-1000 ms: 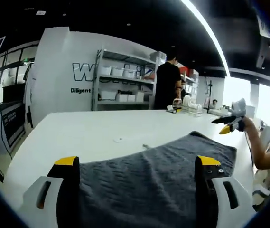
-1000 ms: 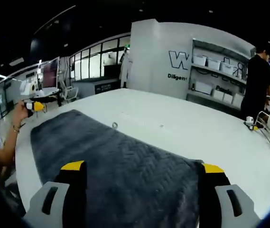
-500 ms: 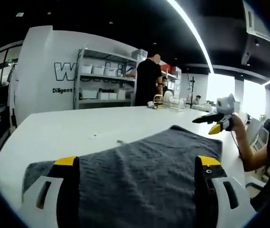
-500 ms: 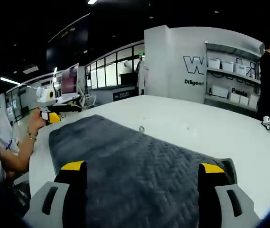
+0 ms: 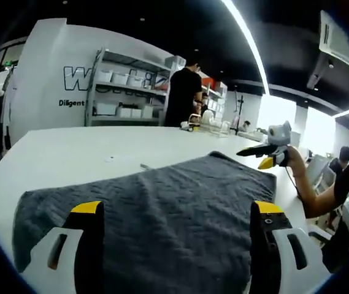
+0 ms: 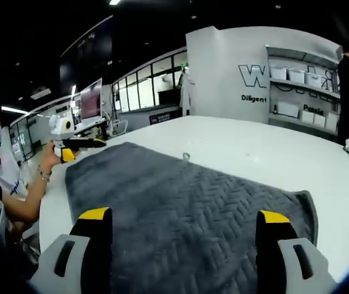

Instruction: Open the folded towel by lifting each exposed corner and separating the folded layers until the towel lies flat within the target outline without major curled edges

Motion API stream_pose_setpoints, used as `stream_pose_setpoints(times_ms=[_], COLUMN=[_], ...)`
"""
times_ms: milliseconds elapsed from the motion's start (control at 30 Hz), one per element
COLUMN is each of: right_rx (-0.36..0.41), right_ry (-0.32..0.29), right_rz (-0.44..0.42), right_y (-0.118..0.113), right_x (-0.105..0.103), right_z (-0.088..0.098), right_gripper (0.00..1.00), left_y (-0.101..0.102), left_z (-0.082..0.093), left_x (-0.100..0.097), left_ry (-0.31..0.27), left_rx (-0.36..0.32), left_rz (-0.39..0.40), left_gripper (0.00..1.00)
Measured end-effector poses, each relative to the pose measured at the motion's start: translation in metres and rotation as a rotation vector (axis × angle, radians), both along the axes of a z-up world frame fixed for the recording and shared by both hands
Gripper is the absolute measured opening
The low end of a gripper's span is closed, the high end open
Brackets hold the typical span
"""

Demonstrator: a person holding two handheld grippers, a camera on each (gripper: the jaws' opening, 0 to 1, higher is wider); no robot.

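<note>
Spreading done: dark grey herringbone-textured towel (image 6: 186,208) looks pretty much flat on the white worktop (image 5: 82,153)
Left gripper (image 5: 175,245): jaws apart, empty
Right gripper (image 6: 183,245): same
Left to do: maybe edge tidying; no outline visible

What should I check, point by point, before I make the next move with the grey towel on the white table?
1. Towel opened to one layer: cannot tell; it looks spread out, but its near part lies behind the jaws.
2. Edges free of curl: ok along the far edge in the left gripper view; the near edge cannot be told.
3. Towel within the target outline: cannot tell; no outline can be made out on the table.
4. Left gripper open and empty: ok, jaws wide apart over the towel.
5. Right gripper open and empty: ok, jaws wide apart.
6. Small object at the towel's far edge: cannot tell what it is.
</note>
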State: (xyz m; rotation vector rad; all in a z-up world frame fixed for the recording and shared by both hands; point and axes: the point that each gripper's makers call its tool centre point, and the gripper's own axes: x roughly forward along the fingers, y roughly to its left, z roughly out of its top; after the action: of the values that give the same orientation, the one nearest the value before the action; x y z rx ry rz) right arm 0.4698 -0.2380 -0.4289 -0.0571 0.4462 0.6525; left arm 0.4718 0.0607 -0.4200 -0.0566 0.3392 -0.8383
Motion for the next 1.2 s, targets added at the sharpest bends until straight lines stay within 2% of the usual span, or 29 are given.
stream_pose_setpoints(times_ms=[233,400,533,733,1200], right_rx=[0.011,0.007,0.027,0.031,0.054], right_ry=[0.005,0.022,0.021,0.022,0.025], right_rz=[-0.005,-0.002,0.005,0.001,0.006], right_y=[-0.001,-0.001,0.000,-0.001,-0.002], right_x=[0.002,0.002,0.000,0.000,0.000], right_z=[-0.001,-0.006,-0.004,-0.004,-0.001], right_gripper=[0.99,0.99,0.99,0.99,0.99], left_y=[0.002,0.005,0.002,-0.001,0.002], left_z=[0.005,-0.001,-0.002,-0.008,-0.001], left_x=[-0.002,0.003,-0.001,-0.004,-0.005], left_ry=[0.005,0.018,0.026,0.038,0.027], left_rx=[-0.046,-0.026,-0.030,0.000,-0.022], left_rz=[-0.001,0.011,-0.003,-0.014,-0.015], left_gripper=[0.97,0.97,0.97,0.97,0.97])
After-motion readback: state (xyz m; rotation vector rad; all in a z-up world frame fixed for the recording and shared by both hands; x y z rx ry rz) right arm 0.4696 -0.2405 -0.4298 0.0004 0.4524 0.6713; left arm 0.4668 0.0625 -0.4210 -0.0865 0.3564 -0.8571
